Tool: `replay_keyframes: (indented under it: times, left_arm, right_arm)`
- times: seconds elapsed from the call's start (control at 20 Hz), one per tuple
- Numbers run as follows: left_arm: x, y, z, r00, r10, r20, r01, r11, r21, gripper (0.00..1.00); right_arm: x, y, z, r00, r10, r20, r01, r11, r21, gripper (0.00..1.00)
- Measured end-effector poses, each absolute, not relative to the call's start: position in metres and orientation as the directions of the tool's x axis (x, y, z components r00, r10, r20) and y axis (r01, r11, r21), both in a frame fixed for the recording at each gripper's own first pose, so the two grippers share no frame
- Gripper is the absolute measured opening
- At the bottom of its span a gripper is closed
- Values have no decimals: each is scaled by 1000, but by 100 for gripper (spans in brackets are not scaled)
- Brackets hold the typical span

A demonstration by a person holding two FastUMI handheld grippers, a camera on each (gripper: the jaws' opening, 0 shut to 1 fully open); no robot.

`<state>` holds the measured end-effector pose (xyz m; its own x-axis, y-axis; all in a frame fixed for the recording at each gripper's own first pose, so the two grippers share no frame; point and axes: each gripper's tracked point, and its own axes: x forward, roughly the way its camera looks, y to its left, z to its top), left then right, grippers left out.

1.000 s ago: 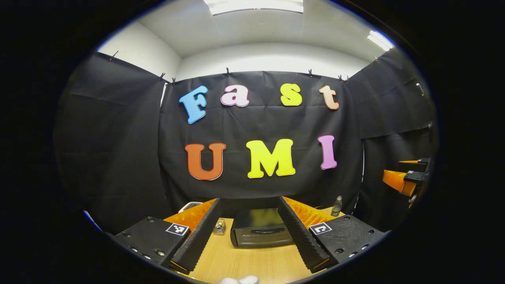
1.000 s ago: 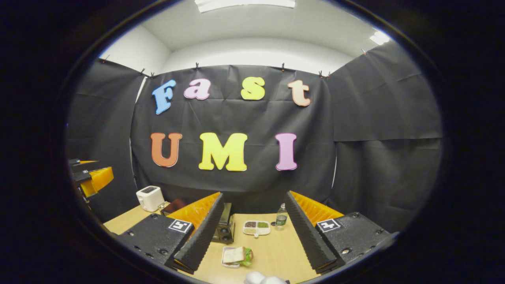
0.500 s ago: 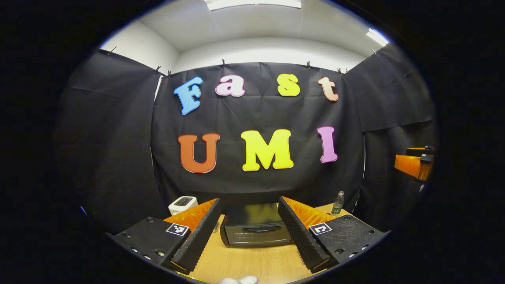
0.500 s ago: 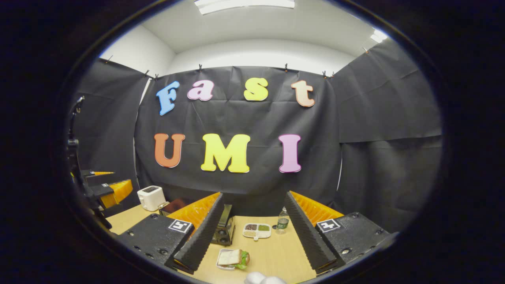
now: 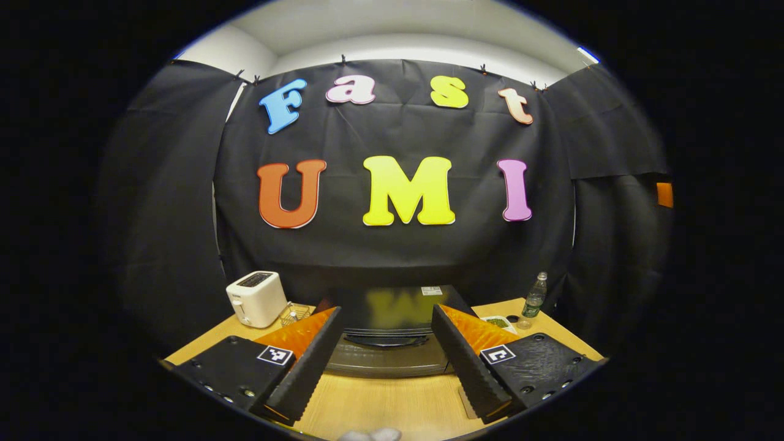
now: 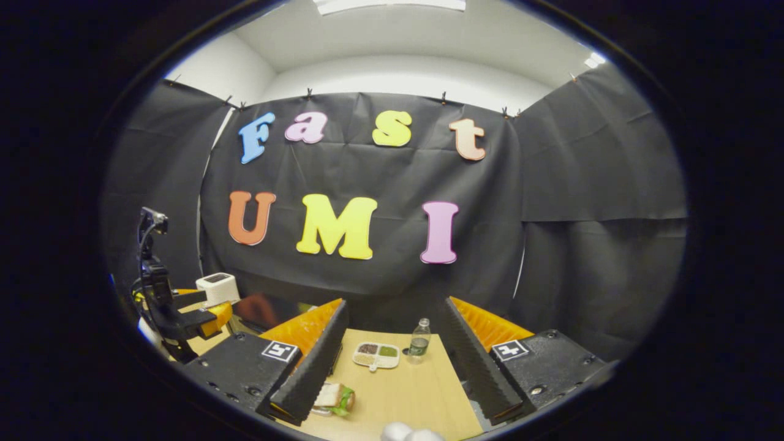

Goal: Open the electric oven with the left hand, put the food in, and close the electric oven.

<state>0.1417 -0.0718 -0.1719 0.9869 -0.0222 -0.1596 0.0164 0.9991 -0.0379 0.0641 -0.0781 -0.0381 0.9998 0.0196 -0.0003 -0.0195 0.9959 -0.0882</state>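
One closed electric oven (image 5: 386,334) is being framed at the table's (image 5: 392,401) back edge between the spread-apart jaws of the left gripper (image 5: 384,355), while one sandwich (image 6: 334,397) is being seen near the front edge beside the empty, released right gripper (image 6: 392,361).

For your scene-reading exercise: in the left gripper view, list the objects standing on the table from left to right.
toaster → small wire rack → electric oven → divided dish → water bottle

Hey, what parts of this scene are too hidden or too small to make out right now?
- Oven, left gripper view: its sides sit behind the gripper's fingers, so any knobs are hidden.
- Sandwich, right gripper view: partly behind a finger.
- Divided dish: contents too small to identify.
- Bottle: label too small.
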Motion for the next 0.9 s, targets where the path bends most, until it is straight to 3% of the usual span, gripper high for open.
replay_keyframes:
  times: [0.35,0.4,0.45,0.85,0.9]
  left_arm:
    - [197,-79,-231,968,-14,-250,6,999,-35,95]
    - [202,-79,-236,966,-17,-257,11,1000,-27,100]
    - [207,-80,-242,964,-20,-265,15,1000,-19,95]
    - [225,-79,-293,917,-7,-398,7,1000,-2,95]
    - [227,-77,-291,926,-8,-377,10,1000,5,99]
  right_arm:
    - [96,-90,-69,996,11,-86,-18,996,-86,98]
    - [99,-92,-73,996,9,-94,-18,996,-93,98]
    - [102,-93,-76,995,8,-100,-18,995,-94,98]
    - [116,-95,-94,988,16,-157,-25,998,-51,99]
    - [116,-95,-95,988,16,-155,-25,998,-55,98]
